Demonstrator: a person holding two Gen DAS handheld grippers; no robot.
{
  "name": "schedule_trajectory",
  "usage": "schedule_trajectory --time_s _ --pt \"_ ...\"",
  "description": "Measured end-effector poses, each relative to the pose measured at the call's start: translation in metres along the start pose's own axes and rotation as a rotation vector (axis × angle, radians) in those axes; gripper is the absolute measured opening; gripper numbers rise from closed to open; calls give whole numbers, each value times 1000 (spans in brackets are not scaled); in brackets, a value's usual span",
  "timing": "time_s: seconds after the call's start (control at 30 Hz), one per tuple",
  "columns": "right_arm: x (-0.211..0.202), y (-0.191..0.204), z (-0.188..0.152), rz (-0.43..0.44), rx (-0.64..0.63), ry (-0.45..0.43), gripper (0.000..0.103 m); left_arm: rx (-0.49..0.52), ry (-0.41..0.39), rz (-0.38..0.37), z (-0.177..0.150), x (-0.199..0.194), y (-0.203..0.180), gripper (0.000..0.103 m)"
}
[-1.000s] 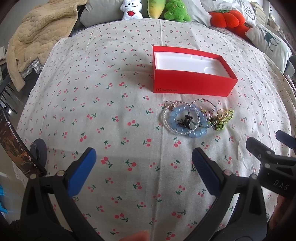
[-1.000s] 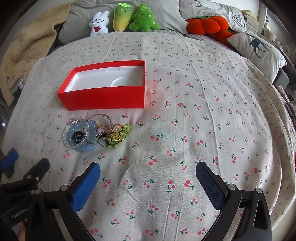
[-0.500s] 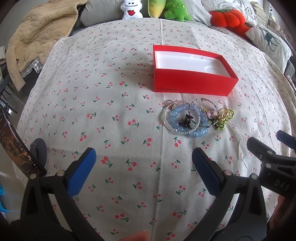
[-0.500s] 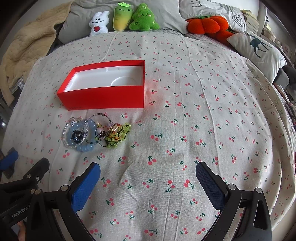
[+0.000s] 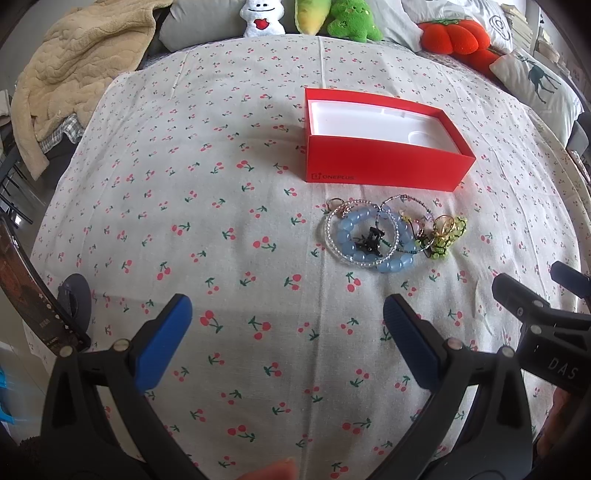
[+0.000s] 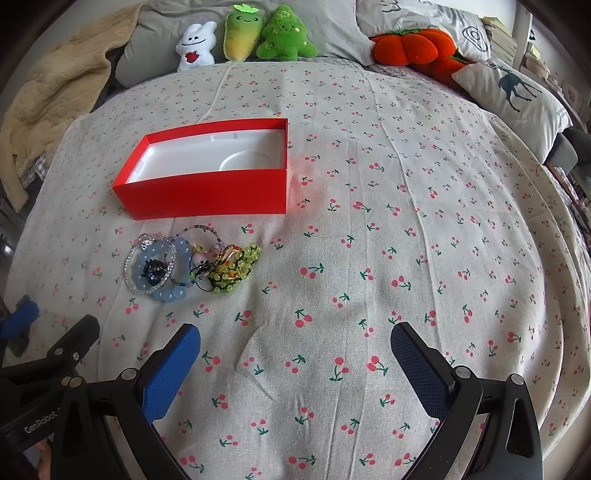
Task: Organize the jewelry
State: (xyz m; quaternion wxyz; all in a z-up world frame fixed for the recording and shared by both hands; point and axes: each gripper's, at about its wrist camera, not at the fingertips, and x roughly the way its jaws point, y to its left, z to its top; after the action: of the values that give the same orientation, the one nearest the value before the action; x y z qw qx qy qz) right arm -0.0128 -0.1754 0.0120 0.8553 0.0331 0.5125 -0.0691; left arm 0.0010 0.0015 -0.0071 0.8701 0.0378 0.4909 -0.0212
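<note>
A pile of jewelry [image 5: 388,236] lies on the cherry-print bedsheet: a pale blue bead bracelet [image 5: 373,240], a clear bead bracelet, a black charm, thin bead strands and a yellow-green bead piece [image 5: 448,236]. The pile also shows in the right wrist view [image 6: 192,266]. An open red box [image 5: 384,166] with a white empty insert stands just behind the pile; it also shows in the right wrist view [image 6: 210,192]. My left gripper [image 5: 286,328] is open and empty, below and left of the pile. My right gripper [image 6: 295,354] is open and empty, below and right of it.
Plush toys [image 6: 243,35] and an orange pumpkin cushion [image 6: 413,48] line the head of the bed. A beige blanket [image 5: 74,70] hangs off the left side. A deer-print pillow [image 6: 517,92] lies at the right edge. A phone [image 5: 29,288] stands at the left.
</note>
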Motion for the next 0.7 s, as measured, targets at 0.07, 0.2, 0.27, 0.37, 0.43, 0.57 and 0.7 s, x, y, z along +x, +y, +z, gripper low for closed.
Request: schedule_trajectory --time_s 0.07,0.2,0.27,0.37,0.43,0.57,0.7 --pt "0 0 1 -2 1 1 103 1 1 2 1 0 0 103" --pt "0 -1 1 -2 0 1 103 0 3 2 0 0 0 103" --pt "0 -1 1 -1 1 1 103 0 3 2 0 1 0 103" --pt "-1 0 1 -2 1 1 103 0 3 2 0 1 0 103" --pt "-1 -1 1 -2 1 1 103 1 4 1 0 1 0 103" --pt "-1 -1 1 -5 0 2 103 -2 9 -1 -1 3 2 103" --pt "-3 -3 2 -7 0 0 103 -5 17 -4 0 5 3 103"
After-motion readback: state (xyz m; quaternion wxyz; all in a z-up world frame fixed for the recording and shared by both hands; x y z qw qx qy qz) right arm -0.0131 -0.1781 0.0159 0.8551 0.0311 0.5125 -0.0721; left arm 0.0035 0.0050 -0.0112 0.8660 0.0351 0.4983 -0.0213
